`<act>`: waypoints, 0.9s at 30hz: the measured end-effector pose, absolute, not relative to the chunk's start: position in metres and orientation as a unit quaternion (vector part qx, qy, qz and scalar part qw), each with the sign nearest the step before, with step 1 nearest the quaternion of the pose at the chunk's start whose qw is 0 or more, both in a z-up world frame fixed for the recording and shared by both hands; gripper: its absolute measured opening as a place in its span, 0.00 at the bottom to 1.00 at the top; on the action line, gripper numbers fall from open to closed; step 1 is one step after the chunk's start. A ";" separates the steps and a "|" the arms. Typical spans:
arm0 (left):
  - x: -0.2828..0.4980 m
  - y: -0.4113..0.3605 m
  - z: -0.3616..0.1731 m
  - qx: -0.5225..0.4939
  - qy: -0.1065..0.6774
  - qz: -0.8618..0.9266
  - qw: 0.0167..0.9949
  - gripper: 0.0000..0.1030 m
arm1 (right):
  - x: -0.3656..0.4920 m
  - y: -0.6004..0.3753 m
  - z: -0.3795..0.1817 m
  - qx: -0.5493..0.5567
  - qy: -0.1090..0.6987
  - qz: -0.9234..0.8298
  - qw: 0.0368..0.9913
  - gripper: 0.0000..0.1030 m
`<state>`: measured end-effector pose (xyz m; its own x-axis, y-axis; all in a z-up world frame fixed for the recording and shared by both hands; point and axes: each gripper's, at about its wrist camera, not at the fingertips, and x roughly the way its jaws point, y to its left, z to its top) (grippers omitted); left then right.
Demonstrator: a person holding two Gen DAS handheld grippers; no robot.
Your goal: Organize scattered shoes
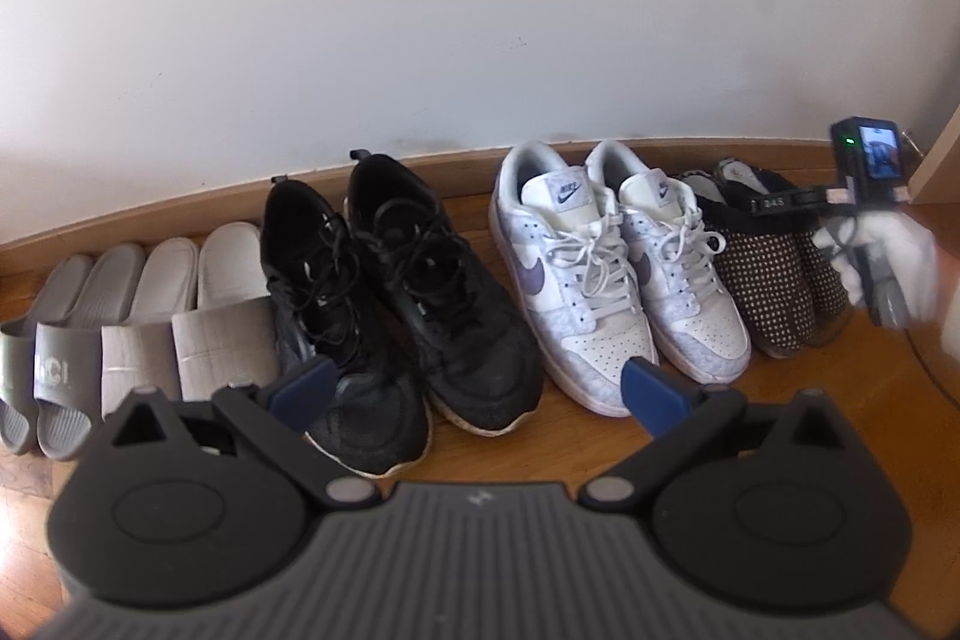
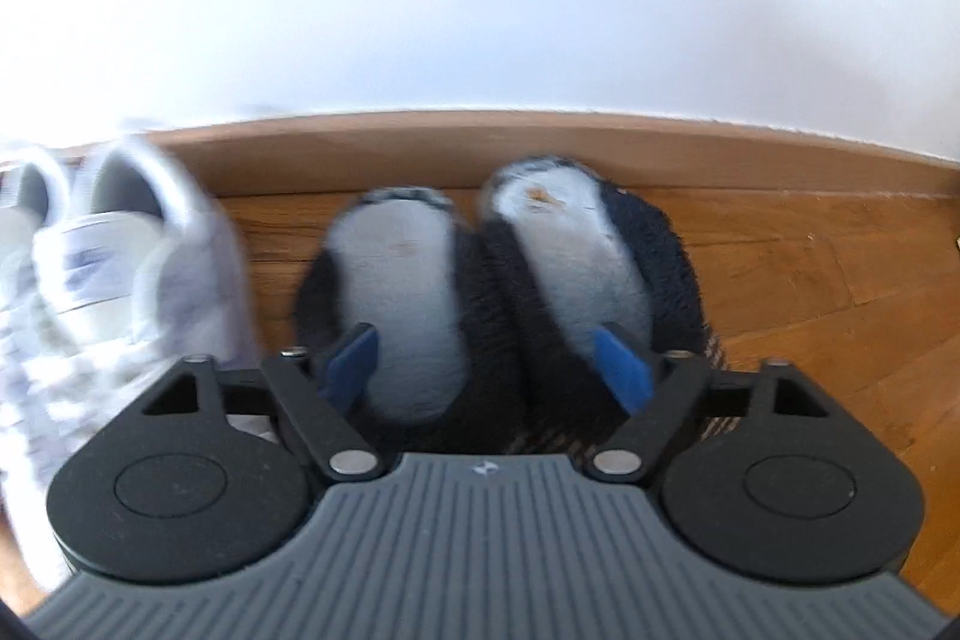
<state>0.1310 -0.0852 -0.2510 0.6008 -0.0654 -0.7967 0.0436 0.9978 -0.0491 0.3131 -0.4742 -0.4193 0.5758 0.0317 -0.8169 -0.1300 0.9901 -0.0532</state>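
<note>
The shoes stand in one row along the wall: grey slides (image 1: 57, 340), white slides (image 1: 198, 304), black sneakers (image 1: 396, 298), white sneakers (image 1: 606, 274), dotted slippers (image 1: 774, 274). The left gripper (image 1: 477, 391) is spread wide, empty. The right gripper (image 2: 486, 367) hangs over the slippers with fingers apart, holding nothing

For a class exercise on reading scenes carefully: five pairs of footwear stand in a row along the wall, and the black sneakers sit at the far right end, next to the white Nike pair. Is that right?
Not quite. The pair at the far right end, next to the white Nike pair, is the dotted slippers, as the left wrist view shows. The black sneakers stand on the Nikes' other side. The rest holds.
</note>
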 end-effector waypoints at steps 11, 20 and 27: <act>0.148 -0.017 -0.300 -0.039 0.477 0.030 0.877 0.81 | 0.221 -0.404 -0.375 -0.015 0.461 0.205 0.864 0.55; 0.190 0.039 -0.327 -0.114 0.438 0.088 0.887 0.72 | 0.214 -0.271 -0.378 -0.030 0.442 0.317 0.839 0.62; 0.229 0.058 -0.350 -0.112 0.434 0.078 0.891 0.55 | 0.247 -0.181 -0.413 -0.081 0.426 0.302 0.849 0.88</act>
